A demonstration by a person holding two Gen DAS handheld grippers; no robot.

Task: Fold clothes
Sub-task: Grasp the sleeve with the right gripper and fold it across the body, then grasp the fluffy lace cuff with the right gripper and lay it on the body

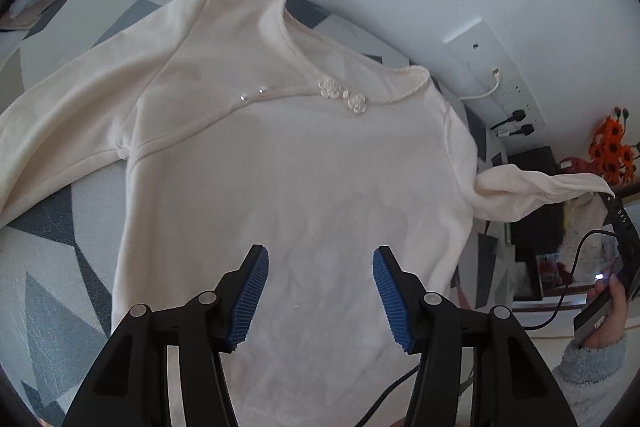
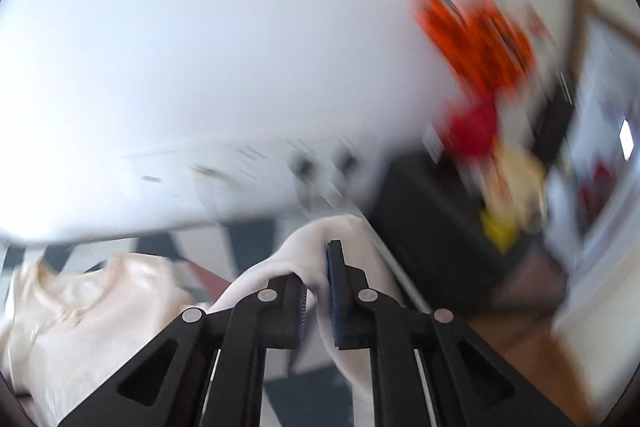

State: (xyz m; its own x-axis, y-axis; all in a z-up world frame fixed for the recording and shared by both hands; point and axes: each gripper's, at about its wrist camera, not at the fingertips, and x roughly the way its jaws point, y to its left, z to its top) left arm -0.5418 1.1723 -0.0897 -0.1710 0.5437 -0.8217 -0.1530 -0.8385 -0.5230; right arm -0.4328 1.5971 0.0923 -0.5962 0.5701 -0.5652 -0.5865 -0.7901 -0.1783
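Left wrist view: cream top [image 1: 288, 167] lies flat, face up, on patterned bed cover [image 1: 52, 299]. Our left gripper [image 1: 320, 291] hovers above hem, jaws half open, empty. At 3 o'clock, sleeve [image 1: 532, 191] lifted. Right gripper [image 2: 318, 291] clamped shut on sleeve end. We judge fabric light, soft, limp, prone to slip; best held at cuffs, shoulder seams, hem corners.

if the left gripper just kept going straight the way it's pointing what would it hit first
Most likely the cream top itself: the left gripper stands open with nothing between its jaws, aimed down at the flat front panel below the neckline. Depth is hard to judge through the fisheye, but nothing else shows in that line.
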